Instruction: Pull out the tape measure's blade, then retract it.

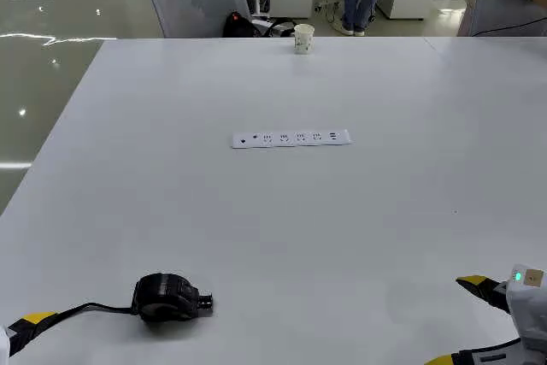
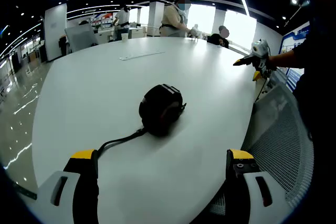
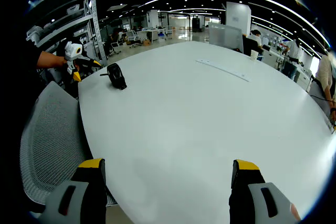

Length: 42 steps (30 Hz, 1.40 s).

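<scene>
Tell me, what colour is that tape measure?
The tape measure is black, clearest in the left gripper view.

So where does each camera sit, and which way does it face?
Head view: on the head, looking down across the table at the tape measure; jaw tips at both bottom corners.
Left gripper view: on the left gripper, facing the tape measure between open jaws; right gripper beyond.
Right gripper view: on the right gripper, facing across the table; left gripper far left.
Shared: all show the tape measure.

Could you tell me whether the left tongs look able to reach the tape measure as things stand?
Probably yes: the left tongs stand open with the tape measure straight ahead, only its black cord and bare table between.
</scene>
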Each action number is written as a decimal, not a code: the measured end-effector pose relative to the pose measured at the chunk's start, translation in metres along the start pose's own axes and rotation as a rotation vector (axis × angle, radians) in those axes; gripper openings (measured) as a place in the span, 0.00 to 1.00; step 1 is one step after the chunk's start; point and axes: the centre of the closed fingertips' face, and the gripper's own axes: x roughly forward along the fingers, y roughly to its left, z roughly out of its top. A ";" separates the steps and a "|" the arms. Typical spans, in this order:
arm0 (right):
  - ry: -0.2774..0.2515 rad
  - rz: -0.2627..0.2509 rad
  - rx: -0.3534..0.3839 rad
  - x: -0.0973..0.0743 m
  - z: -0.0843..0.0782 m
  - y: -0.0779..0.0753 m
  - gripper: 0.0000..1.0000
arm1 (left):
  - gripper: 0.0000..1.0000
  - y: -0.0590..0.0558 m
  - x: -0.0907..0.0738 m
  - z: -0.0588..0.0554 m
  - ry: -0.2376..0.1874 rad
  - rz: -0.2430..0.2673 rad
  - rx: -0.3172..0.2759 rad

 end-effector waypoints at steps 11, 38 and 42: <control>0.014 0.018 0.002 0.002 -0.003 0.004 0.99 | 0.99 0.001 -0.003 -0.002 0.001 0.010 -0.007; -0.036 0.107 -0.149 0.030 0.040 0.022 0.99 | 0.99 0.006 0.013 0.025 0.147 -0.160 0.274; -0.031 0.124 -0.165 0.035 0.049 0.022 0.99 | 0.99 0.005 0.019 0.034 0.168 -0.189 0.323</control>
